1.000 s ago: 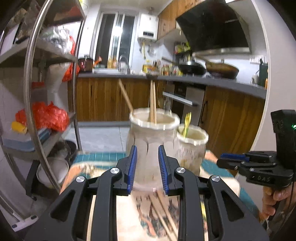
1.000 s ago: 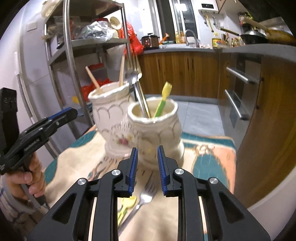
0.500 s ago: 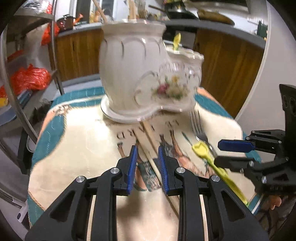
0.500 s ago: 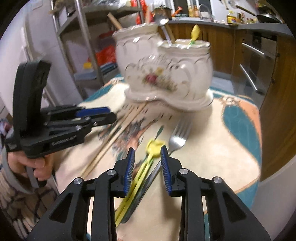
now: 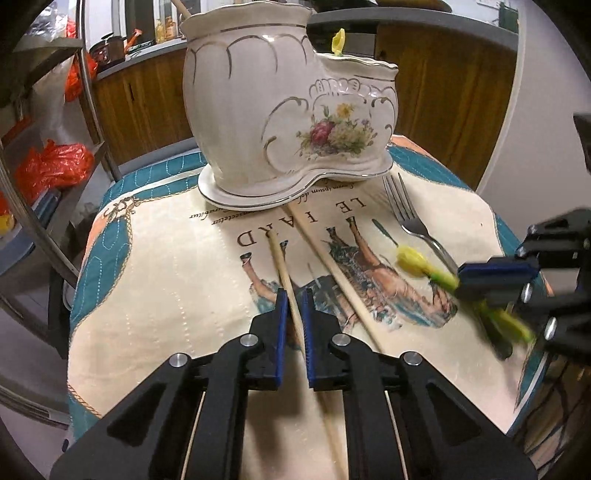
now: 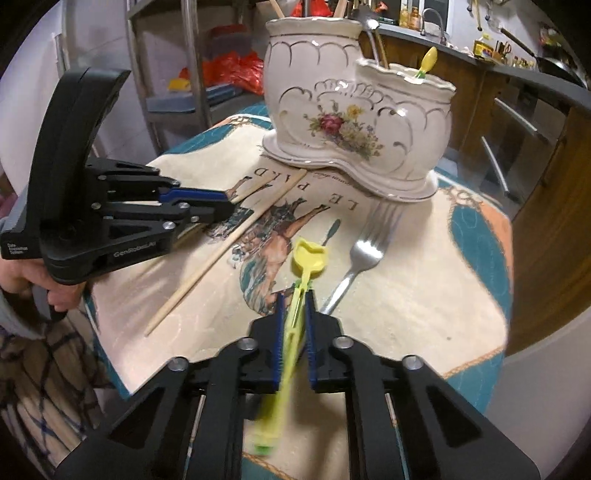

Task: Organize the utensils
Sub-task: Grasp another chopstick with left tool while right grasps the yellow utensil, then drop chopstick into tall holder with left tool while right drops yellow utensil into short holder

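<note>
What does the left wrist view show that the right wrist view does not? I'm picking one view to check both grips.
Only the left wrist view shows the left gripper from behind, shut on one chopstick.
Only the right wrist view shows the hand holding the left gripper, the yellow spoon clamped between the right gripper's pads, and the metal spoon in the holder.
Both show the holder, the fork, the loose chopstick and the printed cloth.

Printed tablecloth (image 5: 155, 302) bearing ceramic holder (image 5: 288, 122), chopsticks (image 5: 332, 266), fork (image 6: 354, 266).
</note>
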